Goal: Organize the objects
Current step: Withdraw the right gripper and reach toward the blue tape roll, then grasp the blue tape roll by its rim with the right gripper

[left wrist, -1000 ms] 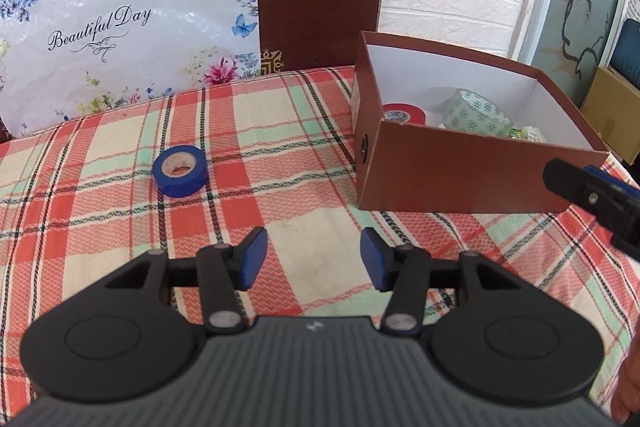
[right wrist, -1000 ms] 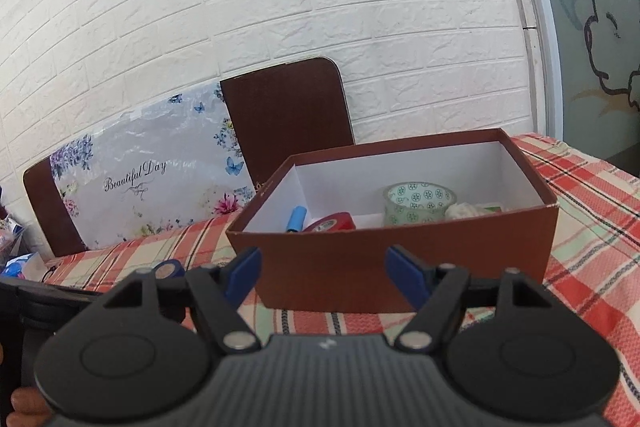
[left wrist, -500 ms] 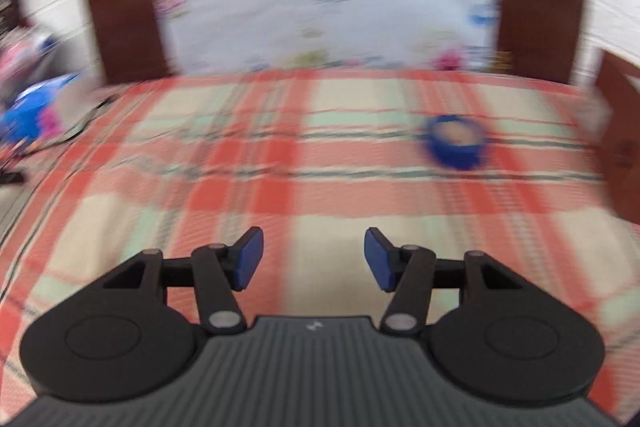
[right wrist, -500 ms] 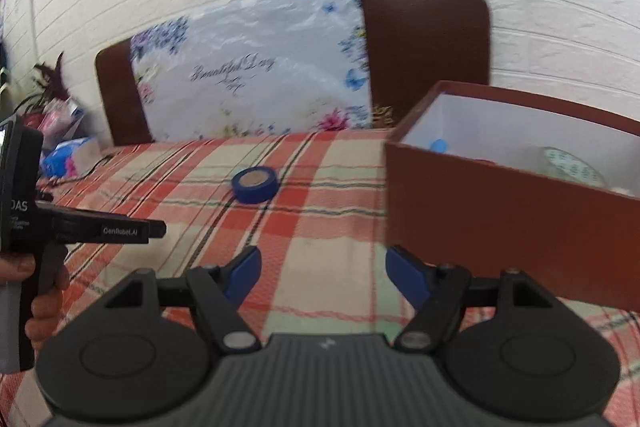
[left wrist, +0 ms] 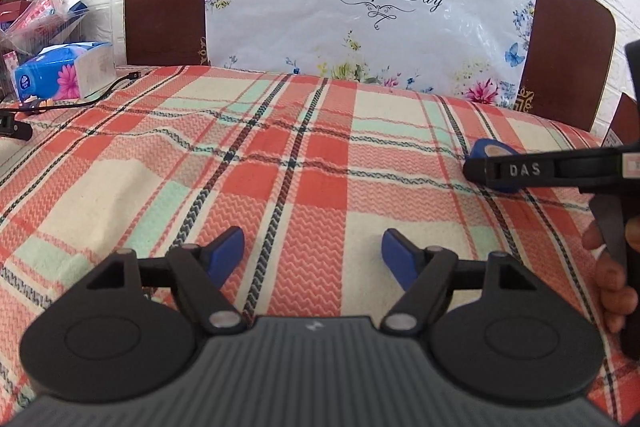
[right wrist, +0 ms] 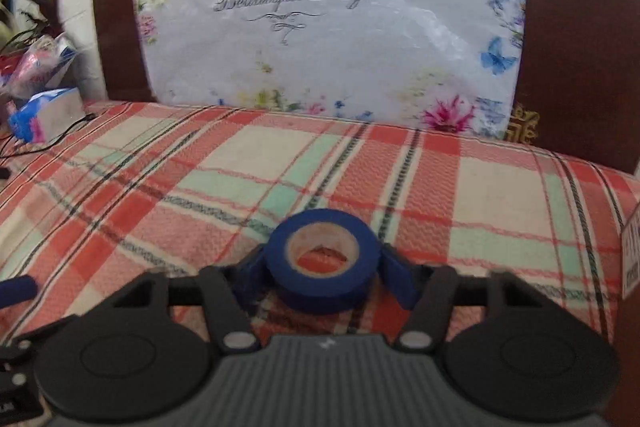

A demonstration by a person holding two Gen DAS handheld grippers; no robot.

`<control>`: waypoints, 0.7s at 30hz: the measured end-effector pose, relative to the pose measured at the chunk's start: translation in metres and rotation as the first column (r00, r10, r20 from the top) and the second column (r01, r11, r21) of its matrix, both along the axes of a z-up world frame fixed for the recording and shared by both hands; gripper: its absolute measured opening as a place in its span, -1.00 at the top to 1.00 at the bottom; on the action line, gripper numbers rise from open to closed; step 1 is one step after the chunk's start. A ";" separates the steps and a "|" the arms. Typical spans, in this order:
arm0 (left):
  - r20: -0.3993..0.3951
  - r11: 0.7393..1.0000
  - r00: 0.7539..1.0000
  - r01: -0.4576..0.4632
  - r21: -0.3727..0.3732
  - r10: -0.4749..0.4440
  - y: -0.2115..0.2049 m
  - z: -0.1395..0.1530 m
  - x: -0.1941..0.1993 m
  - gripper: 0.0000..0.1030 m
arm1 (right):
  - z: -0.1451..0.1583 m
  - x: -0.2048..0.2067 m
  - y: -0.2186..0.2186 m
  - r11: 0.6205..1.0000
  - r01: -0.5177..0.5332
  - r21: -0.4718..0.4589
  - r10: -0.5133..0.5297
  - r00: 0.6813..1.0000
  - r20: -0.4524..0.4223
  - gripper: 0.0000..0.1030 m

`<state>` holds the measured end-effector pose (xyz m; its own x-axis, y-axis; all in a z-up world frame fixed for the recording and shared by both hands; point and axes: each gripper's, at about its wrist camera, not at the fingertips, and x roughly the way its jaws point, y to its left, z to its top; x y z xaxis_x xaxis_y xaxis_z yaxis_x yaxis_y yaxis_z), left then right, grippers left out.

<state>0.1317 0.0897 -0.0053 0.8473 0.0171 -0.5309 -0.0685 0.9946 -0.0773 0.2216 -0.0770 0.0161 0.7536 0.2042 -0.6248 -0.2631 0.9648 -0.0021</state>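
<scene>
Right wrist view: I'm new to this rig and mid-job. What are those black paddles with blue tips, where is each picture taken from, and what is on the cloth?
No robot arm here: a person holds a two-finger gripper in each hand, and a fisheye camera on each looks forward along its fingers. The black paddles are the gripper's own body; the blue tips are its pads.

In the right wrist view, the right gripper straddles a blue tape roll lying flat on the plaid cloth. Its jaws are closing; whether the pads press yet is hard to tell.

In the left wrist view, the left gripper is opening over bare cloth, with nothing between its pads. The right gripper's arm crosses on the right, partly hiding the roll.

A tissue pack sits at the far left.
</scene>
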 end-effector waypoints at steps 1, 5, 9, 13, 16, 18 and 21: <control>0.000 1.000 1.000 0.001 -0.002 -0.001 0.000 0.000 0.000 -0.49 | 0.001 -0.005 -0.002 1.000 -0.008 0.005 0.008 1.000 -0.011 -0.14; 0.001 1.000 1.000 0.001 -0.005 -0.001 0.000 0.000 0.000 -0.49 | 0.002 -0.051 -0.019 0.998 -0.056 -0.008 0.055 0.998 -0.027 -0.14; -0.016 0.999 0.999 0.034 0.009 -0.034 -0.004 0.000 0.002 -0.63 | 0.009 -0.125 -0.066 0.998 -0.047 -0.040 0.045 0.998 -0.042 -0.14; -0.085 0.988 0.986 0.142 -0.053 -0.146 -0.027 0.015 -0.001 -0.41 | 0.017 -0.192 -0.120 0.994 0.019 -0.105 -0.019 1.000 -0.004 -0.31; -0.102 0.925 0.929 0.334 -0.181 -0.356 -0.072 0.039 -0.013 -0.26 | 0.025 -0.221 -0.147 0.992 0.076 -0.098 -0.075 0.997 0.017 -0.36; -0.122 0.864 0.862 0.467 -0.185 -0.492 -0.109 0.052 -0.023 -0.14 | 0.027 -0.231 -0.155 0.993 0.086 -0.075 -0.085 0.996 0.021 -0.34; -0.190 0.758 0.737 0.605 -0.242 -0.649 -0.158 0.060 -0.031 -0.10 | 0.030 -0.236 -0.154 0.994 0.074 -0.079 -0.070 0.996 0.047 -0.34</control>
<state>0.1004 -0.0682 0.0548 0.4751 -0.5703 -0.6701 0.5284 0.7939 -0.3011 -0.0149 -0.2308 0.0463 0.7916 0.0988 -0.6030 -0.1907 0.9775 -0.0902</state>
